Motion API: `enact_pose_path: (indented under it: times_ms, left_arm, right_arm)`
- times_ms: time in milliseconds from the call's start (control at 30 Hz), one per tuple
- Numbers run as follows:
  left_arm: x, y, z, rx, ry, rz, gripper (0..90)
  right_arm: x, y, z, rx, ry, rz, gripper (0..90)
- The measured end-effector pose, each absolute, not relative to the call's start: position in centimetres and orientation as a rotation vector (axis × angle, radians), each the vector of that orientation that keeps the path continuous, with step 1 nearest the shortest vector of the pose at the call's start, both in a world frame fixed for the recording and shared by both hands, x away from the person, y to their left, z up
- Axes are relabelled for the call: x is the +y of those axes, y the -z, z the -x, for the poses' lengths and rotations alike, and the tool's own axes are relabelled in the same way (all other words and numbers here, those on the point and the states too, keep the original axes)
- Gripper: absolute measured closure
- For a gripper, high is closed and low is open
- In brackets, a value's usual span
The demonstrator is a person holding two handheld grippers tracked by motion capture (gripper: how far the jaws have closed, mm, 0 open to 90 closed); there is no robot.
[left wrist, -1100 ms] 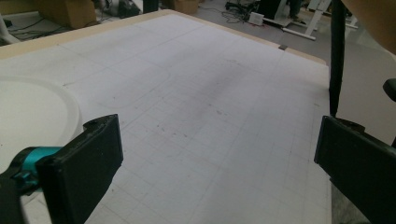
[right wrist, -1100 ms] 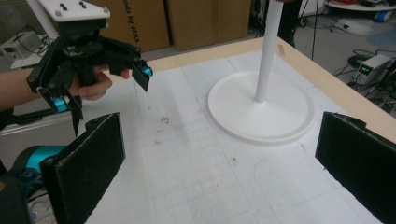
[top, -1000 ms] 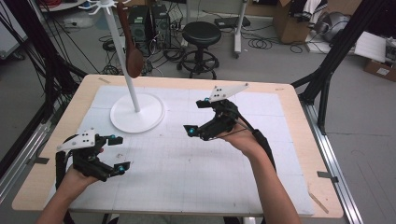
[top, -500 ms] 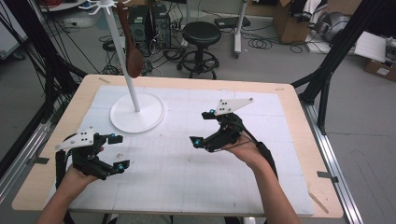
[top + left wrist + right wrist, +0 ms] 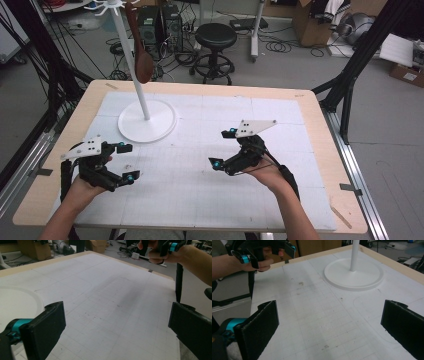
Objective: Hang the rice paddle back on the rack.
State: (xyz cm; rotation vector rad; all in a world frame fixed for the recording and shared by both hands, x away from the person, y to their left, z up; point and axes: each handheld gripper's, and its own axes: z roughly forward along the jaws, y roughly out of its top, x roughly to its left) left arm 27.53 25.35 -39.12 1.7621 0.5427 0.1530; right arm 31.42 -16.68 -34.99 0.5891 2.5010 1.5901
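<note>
- Over the near half of the white-matted surface (image 5: 210, 200), both tools hover with nothing in them: the left hand-held gripper (image 5: 122, 161) near the front-left corner, the right hand-held gripper (image 5: 223, 147) right of the middle.
- Each has its jaws spread wide, as both gripper views show, with bare mat between the pads.
- The thing nearest the work is the white stand (image 5: 146, 120) at the back left, its round base flat on the mat and its pole upright.
- A brown wooden spoon (image 5: 141, 55) hangs from a hook at the top of the stand, bowl downward, clear of the surface.
- In my judgement this is a rest or approach pose: no grasp has begun.
- If the spoon is the target, the next move calls for a hand-held gripper to rise toward it, close on the handle, and lift it off the hook without tipping the stand.
</note>
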Motion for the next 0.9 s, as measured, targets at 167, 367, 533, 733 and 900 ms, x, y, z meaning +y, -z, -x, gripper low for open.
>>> enact_pose_path:
  times_ms: [167, 367, 533, 733, 900]
  left_arm:
    - [25.3, 39.1, -27.6, 0.533, -0.157, -1.767, 1.7]
    - [25.1, 39.1, -27.3, 0.518, -0.172, -1.777, 1.7]
    - [25.0, 39.1, -27.2, 0.502, -0.172, -1.782, 1.7]
    - [24.9, 39.1, -27.1, 0.497, -0.177, -1.789, 1.7]
    - [24.7, 39.1, -27.1, 0.493, -0.177, -1.799, 1.7]
  right_arm:
    - [-17.2, 35.7, -31.1, 2.498, -1.585, -0.62, 0.5]
    - [-17.9, 36.0, -30.4, 2.48, -1.6, -0.636, 0.6]
    - [-18.6, 36.3, -29.7, 2.477, -1.596, -0.635, 0.6]
    - [-19.8, 36.7, -28.9, 2.455, -1.604, -0.651, 0.6]
    - [-20.6, 37.1, -28.2, 2.435, -1.625, -0.644, 0.6]
